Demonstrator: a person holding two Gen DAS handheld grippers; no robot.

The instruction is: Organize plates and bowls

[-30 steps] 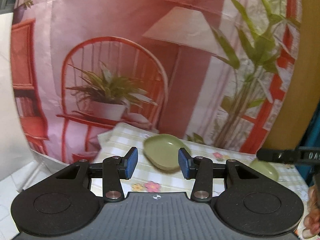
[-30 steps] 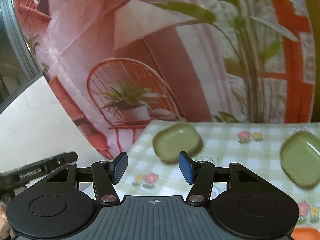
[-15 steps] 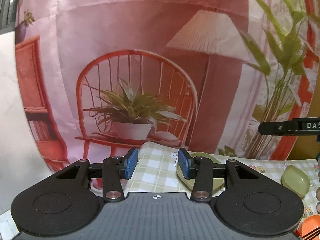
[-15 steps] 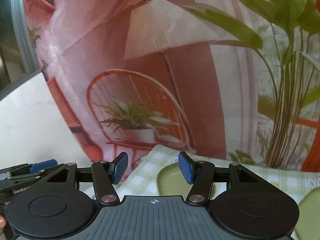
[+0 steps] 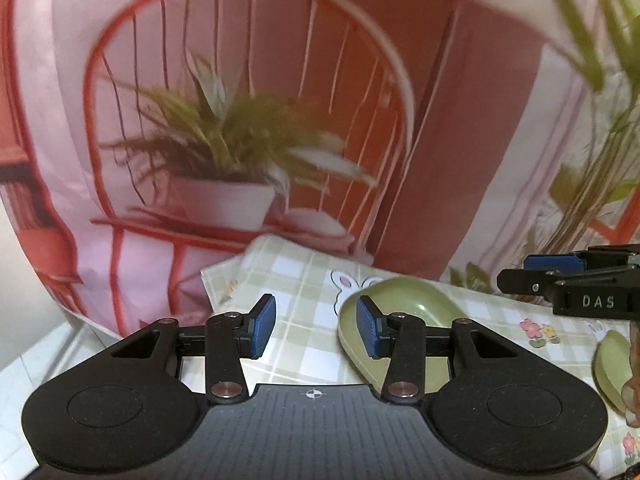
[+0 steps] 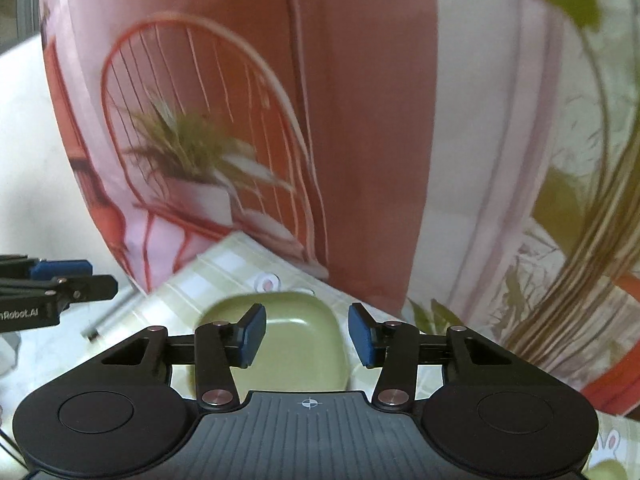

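A green square bowl (image 5: 412, 308) sits on the checked tablecloth (image 5: 304, 280) near the back left corner; it also shows in the right wrist view (image 6: 300, 332). My left gripper (image 5: 316, 326) is open and empty, its right finger over the bowl's left rim. My right gripper (image 6: 306, 336) is open and empty, hovering just in front of the same bowl. A second green dish (image 5: 612, 364) lies at the right edge of the left wrist view. The right gripper also shows in the left wrist view (image 5: 560, 284), and the left gripper in the right wrist view (image 6: 60, 280).
A printed backdrop (image 5: 280, 100) with a red chair and a potted plant hangs right behind the table. The table's left edge (image 5: 216, 280) drops to a white floor. A small dark rod (image 6: 112, 316) lies off the cloth at the left.
Both grippers have come closer to the backdrop and tilted down, so the green bowl now sits nearer between the fingers. The jaws stay open.
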